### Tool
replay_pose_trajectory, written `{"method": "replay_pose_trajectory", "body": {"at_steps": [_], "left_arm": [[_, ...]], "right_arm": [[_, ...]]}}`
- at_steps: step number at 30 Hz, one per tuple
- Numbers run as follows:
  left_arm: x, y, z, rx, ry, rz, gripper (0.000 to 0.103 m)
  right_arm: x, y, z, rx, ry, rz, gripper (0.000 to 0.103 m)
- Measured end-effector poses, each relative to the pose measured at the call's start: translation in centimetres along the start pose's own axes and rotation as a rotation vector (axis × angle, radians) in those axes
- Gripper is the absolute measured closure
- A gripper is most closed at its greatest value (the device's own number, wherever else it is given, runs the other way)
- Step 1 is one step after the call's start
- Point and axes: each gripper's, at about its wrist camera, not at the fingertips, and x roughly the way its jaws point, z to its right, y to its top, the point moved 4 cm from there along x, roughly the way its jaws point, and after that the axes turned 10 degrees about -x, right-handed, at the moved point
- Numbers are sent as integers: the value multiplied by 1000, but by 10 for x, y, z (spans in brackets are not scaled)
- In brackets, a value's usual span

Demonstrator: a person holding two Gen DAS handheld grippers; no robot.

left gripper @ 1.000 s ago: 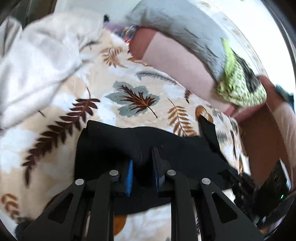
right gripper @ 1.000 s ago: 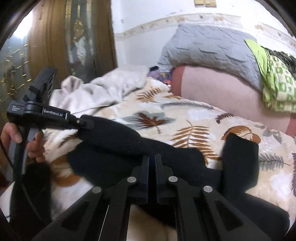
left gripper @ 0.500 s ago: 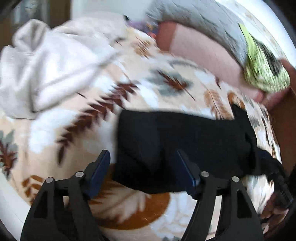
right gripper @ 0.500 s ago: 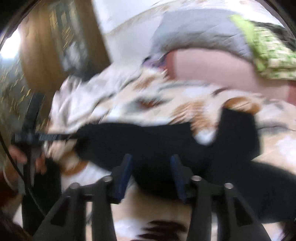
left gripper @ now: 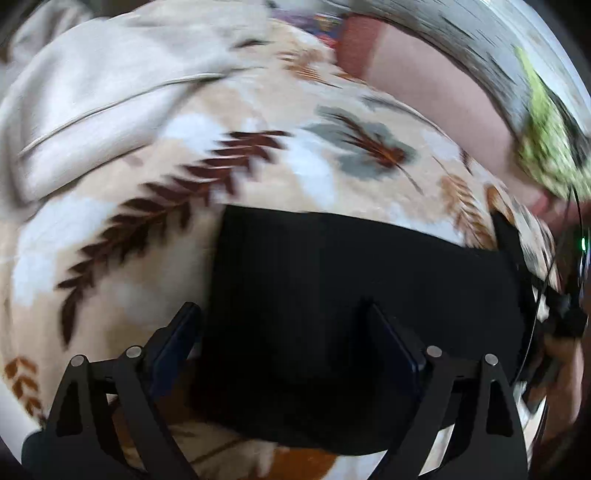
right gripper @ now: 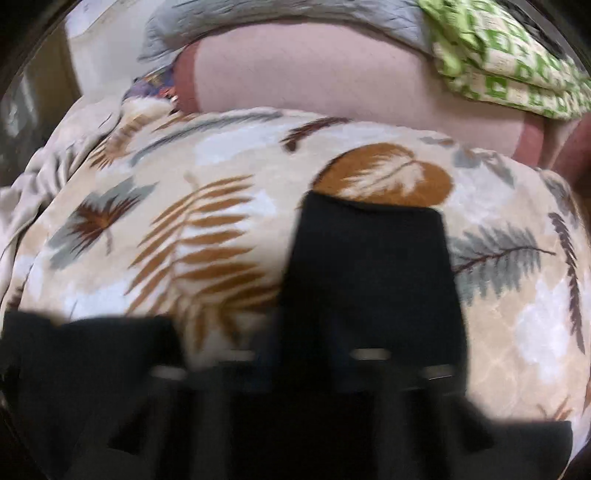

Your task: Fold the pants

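The black pants (left gripper: pixel 351 280) lie folded flat on a leaf-patterned bedspread (left gripper: pixel 258 166). My left gripper (left gripper: pixel 284 332) is open, its blue-padded fingers wide apart just above the near edge of the folded pants. In the right wrist view a black pant leg (right gripper: pixel 373 273) stretches away over the bedspread (right gripper: pixel 221 229). My right gripper (right gripper: pixel 306 365) is badly blurred at the bottom; its fingers look spread apart over the leg and hold nothing.
A cream blanket (left gripper: pixel 110 85) is bunched at the far left. A pink bolster (right gripper: pixel 332 77), a grey quilt (right gripper: pixel 295 18) and green patterned cloth (right gripper: pixel 506 55) lie along the far side. The right-hand gripper (left gripper: pixel 565 317) shows at the left view's right edge.
Both grippers were shut on the pants a second ago; both have opened and let the pants go. The cameras have swung, and the pants now lie flat.
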Motion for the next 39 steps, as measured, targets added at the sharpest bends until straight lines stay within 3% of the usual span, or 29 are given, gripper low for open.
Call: {"method": "replay_pose_trajectory", "body": {"at_steps": [1, 3, 4, 6, 9, 11, 15, 17, 19, 21, 22, 23, 24, 27, 28, 30, 31, 32, 39], "left_arm": [[1, -2, 10, 46, -6, 8, 43], [-1, 2, 18, 104, 29, 24, 69], [-3, 6, 18, 109, 17, 23, 80], [-13, 23, 15, 97, -41, 11, 86], [-31, 47, 7, 98, -90, 40, 87], [-36, 55, 1, 104, -92, 50, 87], [-9, 39, -4, 124, -15, -13, 87], [-4, 27, 0, 175, 32, 14, 87], [-9, 25, 3, 201, 46, 29, 85], [-11, 28, 2, 176, 38, 21, 82], [-11, 29, -1, 157, 32, 14, 78], [-10, 31, -3, 138, 27, 5, 76], [-11, 31, -6, 124, 24, 0, 73], [-14, 28, -12, 109, 14, 0, 69], [-15, 27, -13, 109, 9, -2, 69], [-17, 27, -15, 109, 5, -6, 69], [-18, 27, -16, 104, 3, -9, 69], [-20, 27, -17, 102, 0, -10, 69], [-33, 27, -23, 91, -24, -9, 69]], "right_arm": [[-6, 0, 7, 40, 43, 18, 99], [-39, -2, 29, 134, 101, 103, 99], [-53, -4, 37, 157, 110, 137, 100], [-100, -18, 62, 236, 140, 247, 99], [-162, -60, 99, 351, 146, 377, 100], [-176, -88, 114, 416, 159, 396, 100], [-137, -166, 116, 497, 123, 209, 100], [-117, -194, 113, 553, 132, 147, 100], [-119, -203, 115, 587, 148, 177, 100], [-129, -203, 124, 646, 136, 213, 92], [-134, -204, 130, 668, 136, 234, 80], [-138, -205, 136, 699, 153, 260, 62], [-142, -206, 142, 742, 176, 281, 56], [-139, -203, 152, 760, 177, 260, 53], [-136, -200, 153, 742, 164, 247, 53], [-128, -191, 157, 698, 136, 237, 64], [-125, -189, 160, 687, 126, 233, 88], [-125, -184, 161, 676, 122, 237, 99], [-172, -191, 148, 611, 94, 329, 100]]}}
